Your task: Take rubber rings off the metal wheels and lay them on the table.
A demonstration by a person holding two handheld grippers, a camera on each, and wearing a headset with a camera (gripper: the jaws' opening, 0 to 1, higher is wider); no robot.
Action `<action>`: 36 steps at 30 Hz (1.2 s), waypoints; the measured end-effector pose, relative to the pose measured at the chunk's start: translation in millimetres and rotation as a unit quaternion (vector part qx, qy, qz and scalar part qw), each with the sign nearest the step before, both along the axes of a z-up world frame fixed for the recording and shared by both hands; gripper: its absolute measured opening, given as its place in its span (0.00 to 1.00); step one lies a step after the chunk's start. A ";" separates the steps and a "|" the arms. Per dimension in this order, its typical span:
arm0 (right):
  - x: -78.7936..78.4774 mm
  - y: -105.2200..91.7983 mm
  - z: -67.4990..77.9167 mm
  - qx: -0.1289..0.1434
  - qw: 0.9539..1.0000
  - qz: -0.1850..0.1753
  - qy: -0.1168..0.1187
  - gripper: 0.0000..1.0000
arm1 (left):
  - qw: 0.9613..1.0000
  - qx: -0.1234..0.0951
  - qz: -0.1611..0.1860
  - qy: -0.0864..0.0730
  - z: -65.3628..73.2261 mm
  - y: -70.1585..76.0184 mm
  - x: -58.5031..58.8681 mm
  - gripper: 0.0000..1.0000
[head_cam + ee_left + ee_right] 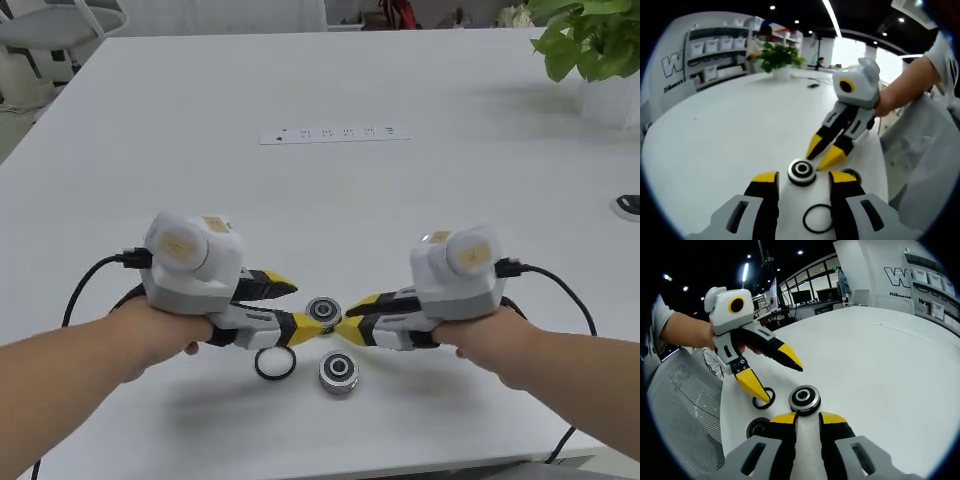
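A metal wheel (323, 311) with a black rubber ring around it lies on the white table (330, 200), right between the two grippers' tips. My left gripper (295, 308) comes in from the left, open wide, its tips just short of the wheel (801, 171). From the other side, my right gripper (345, 320) has its jaws only a narrow gap apart, nothing between them, tips almost at the wheel (805, 399). A loose black rubber ring (275, 362) lies flat nearer me. Beside it rests a second wheel (339, 371) with a bare silver rim.
A white power strip (335, 134) lies flat mid-table. A potted plant (590, 45) stands at the far right corner, with a small round black fitting (628, 207) at the right edge. Cables trail back from both grippers. The table's front edge is close below the wheels.
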State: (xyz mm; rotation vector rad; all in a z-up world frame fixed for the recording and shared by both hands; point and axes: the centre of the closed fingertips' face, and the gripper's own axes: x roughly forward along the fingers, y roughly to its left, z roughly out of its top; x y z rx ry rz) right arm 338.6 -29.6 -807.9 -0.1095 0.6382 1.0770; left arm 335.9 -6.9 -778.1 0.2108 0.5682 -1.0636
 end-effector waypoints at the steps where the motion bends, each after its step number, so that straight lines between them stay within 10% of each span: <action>1: -0.3 0.4 -0.2 0.000 1.000 0.001 0.000 0.14 | 1.000 0.001 -0.001 0.000 -0.6 -1.0 0.0 0.40; 36: 1.2 0.6 -1.4 0.005 1.000 -0.008 -0.005 0.06 | 0.998 0.041 0.005 -0.040 -14.0 -13.5 10.4 0.13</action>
